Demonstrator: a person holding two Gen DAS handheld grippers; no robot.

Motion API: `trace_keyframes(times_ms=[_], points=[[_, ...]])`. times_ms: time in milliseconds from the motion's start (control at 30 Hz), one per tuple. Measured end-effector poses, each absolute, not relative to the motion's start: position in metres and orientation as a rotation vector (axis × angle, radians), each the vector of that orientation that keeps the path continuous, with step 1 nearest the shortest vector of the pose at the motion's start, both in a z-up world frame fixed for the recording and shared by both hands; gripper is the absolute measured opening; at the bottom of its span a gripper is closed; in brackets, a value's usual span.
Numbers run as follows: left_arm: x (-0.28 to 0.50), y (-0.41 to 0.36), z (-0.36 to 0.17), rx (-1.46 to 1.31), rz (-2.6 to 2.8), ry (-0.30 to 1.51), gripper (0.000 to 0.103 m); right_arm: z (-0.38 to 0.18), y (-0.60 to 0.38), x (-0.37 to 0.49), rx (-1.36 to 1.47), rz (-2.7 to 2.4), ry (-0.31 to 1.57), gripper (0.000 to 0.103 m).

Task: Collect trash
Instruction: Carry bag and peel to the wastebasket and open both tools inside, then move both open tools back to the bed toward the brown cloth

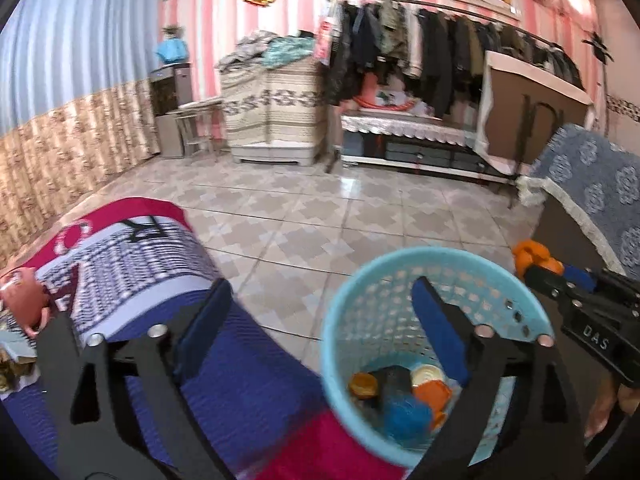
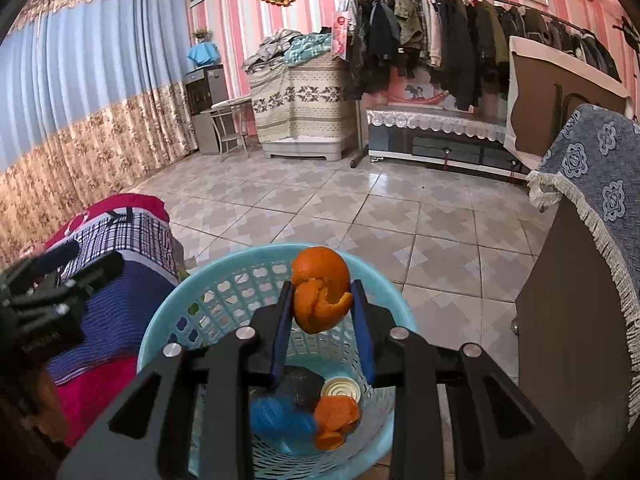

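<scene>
A light blue plastic trash basket [image 2: 168, 320] stands on the tiled floor beside the bed; it also shows in the left wrist view [image 1: 344, 304]. Inside lie orange peel pieces [image 2: 336, 416], a blue wad [image 2: 280, 420], a dark object and a round lid. My right gripper [image 2: 322, 300] is shut on an orange peel [image 2: 320, 280] and holds it above the basket's mouth; it shows at the right in the left wrist view [image 1: 538, 266]. My left gripper [image 1: 320, 300] is open and empty, with one finger over the basket and the other over the bed cover.
A bed with a red, blue and checked cover [image 1: 120, 256] lies left of the basket, with a pink object [image 1: 24, 296] on it. A dark cabinet with a blue fringed cloth [image 2: 592, 184] stands at the right. Clothes rack, low cabinet and covered furniture line the far wall.
</scene>
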State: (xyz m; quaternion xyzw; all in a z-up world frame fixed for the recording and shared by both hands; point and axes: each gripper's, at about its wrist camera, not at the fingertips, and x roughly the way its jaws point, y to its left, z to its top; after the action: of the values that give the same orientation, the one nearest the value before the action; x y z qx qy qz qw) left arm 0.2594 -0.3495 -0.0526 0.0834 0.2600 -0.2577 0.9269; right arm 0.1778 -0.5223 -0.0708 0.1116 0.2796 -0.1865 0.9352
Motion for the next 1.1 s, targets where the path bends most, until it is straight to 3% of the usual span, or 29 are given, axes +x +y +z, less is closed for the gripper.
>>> trace_keyframes(times_ms=[333,400,467,667,867,1100], points=[[0.271,-0.285,-0.046,0.141,-0.363,0.524,0.094,-0.084,-0.476,0.211,0.149,-0.313,0.614,0.030],[0.268,-0.271,-0.045,0.151,-0.342,0.516,0.094,-0.084,-0.471,0.215,0.133,-0.307,0.624,0.040],[0.264,-0.260,-0.043,0.165,-0.319,0.502,0.095,-0.083,-0.466,0.215,0.119,-0.311,0.620,0.065],[0.256,-0.220,-0.034,0.120,-0.276,0.498,0.097,-0.076,-0.466,0.208,0.116,-0.327,0.592,0.081],[0.246,-0.184,-0.030,0.108,-0.230,0.489,0.097,-0.066,-0.463,0.203,0.107,-0.335,0.555,0.091],[0.239,-0.136,-0.027,0.073,-0.166,0.495,0.097,-0.061,-0.450,0.206,0.093,-0.314,0.548,0.094]])
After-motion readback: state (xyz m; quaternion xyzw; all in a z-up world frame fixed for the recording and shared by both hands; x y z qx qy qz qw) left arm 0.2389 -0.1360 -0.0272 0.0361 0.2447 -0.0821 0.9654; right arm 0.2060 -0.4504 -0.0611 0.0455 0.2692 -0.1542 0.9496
